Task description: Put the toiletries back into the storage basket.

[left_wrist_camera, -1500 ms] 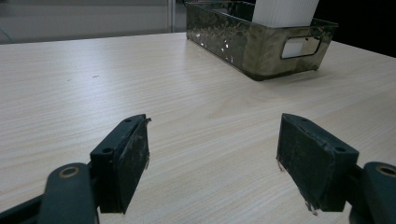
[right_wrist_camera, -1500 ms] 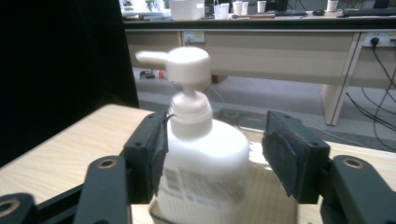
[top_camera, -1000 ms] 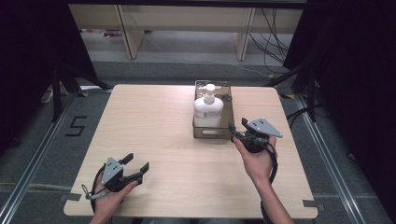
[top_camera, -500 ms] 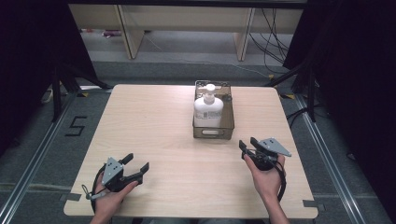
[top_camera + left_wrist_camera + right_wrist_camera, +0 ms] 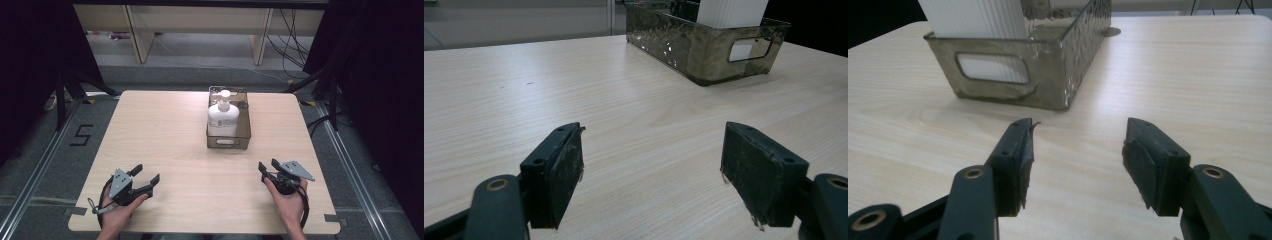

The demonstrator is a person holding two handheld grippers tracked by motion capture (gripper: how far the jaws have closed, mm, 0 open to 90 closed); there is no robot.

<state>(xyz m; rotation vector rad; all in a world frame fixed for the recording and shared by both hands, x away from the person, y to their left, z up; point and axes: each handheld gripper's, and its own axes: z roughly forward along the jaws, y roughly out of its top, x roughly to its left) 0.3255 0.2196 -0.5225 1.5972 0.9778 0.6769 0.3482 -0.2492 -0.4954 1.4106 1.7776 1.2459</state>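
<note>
A white pump bottle stands upright in a smoky clear bin at the middle back of the table. My left gripper rests near the front left corner, open and empty, and its own view shows the left gripper pointing at the bin and bottle far ahead. My right gripper is low at the front right, well short of the bin. Its jaws have just been opening with nothing between them, and the right gripper faces the bin's handle end and the bottle.
The light wooden table has bare room between the grippers and on both sides of the bin. Wooden shelf legs and floor cables lie beyond the far edge. Black curtains stand at both sides.
My right gripper has drawn back from beside the bin's right front corner toward the front edge and sunk toward the table. The left gripper has stayed put.
</note>
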